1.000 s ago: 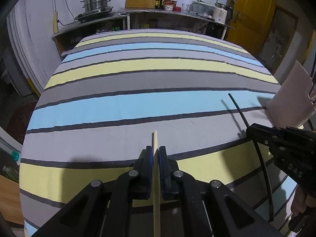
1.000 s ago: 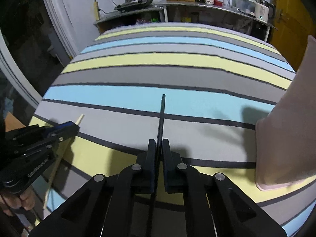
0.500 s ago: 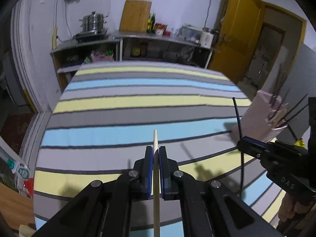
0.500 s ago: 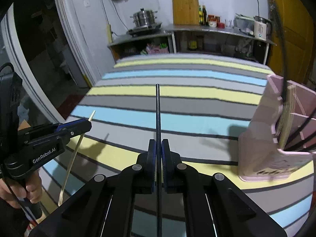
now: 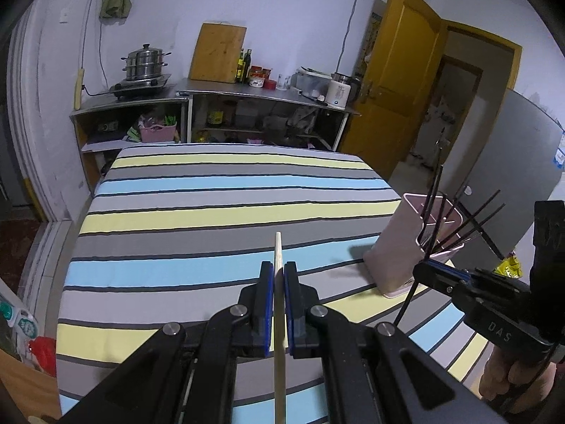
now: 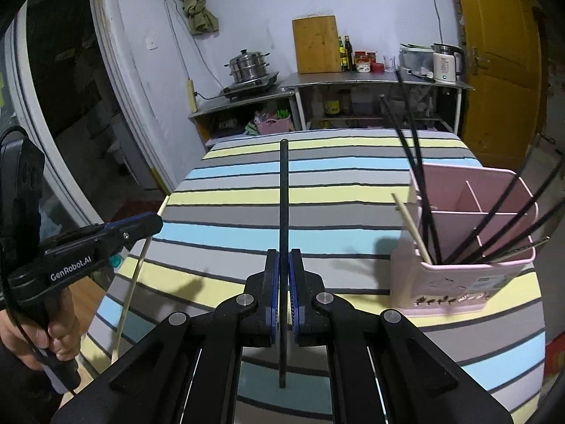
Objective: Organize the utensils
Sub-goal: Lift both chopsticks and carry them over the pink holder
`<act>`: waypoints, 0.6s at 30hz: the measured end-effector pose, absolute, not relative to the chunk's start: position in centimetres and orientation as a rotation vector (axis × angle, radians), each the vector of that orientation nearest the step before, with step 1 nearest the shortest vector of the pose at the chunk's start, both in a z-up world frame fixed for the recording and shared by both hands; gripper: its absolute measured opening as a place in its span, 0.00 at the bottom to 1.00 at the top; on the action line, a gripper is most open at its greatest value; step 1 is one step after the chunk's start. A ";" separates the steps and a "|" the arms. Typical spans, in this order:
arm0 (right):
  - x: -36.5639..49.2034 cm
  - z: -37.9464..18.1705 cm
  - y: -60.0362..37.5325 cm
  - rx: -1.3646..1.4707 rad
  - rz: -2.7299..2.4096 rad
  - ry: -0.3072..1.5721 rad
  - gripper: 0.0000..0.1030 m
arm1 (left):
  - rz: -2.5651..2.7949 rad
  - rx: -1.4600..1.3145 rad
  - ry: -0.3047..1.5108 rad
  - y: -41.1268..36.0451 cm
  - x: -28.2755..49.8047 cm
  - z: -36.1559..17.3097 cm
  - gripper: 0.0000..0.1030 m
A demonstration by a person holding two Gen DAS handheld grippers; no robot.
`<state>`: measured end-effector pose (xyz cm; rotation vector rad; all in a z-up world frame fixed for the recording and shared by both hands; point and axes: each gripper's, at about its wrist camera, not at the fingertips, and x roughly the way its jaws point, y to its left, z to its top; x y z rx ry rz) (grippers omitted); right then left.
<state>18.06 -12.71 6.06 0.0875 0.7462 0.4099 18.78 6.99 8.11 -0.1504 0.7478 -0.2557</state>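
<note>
Left gripper (image 5: 279, 272) clamped on a wooden chopstick (image 5: 279, 335), held above the striped table (image 5: 212, 212), left of the pink holder (image 6: 462, 282). Right gripper (image 6: 283, 265) clamped on a black chopstick (image 6: 283, 194), just left of the holder. Holder contains several black chopsticks and one wooden.

Tablecloth (image 5: 212, 219) striped yellow, grey and light blue with dark lines; pink utensil holder (image 6: 459, 282); black chopstick (image 6: 283, 194); pale wooden chopstick (image 5: 279, 318)

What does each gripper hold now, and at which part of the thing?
The left gripper is shut on a wooden chopstick, near its upper end. The right gripper is shut on a black chopstick, around its middle.
</note>
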 end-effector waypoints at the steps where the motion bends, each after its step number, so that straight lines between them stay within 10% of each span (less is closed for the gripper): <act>1: 18.0 6.1 -12.8 0.089 0.408 0.746 0.06 | -0.260 -0.157 0.756 6.9 19.0 8.0 0.05; 18: 17.8 6.2 -12.9 0.091 0.410 0.742 0.06 | -0.264 -0.197 0.813 7.6 19.8 6.9 0.05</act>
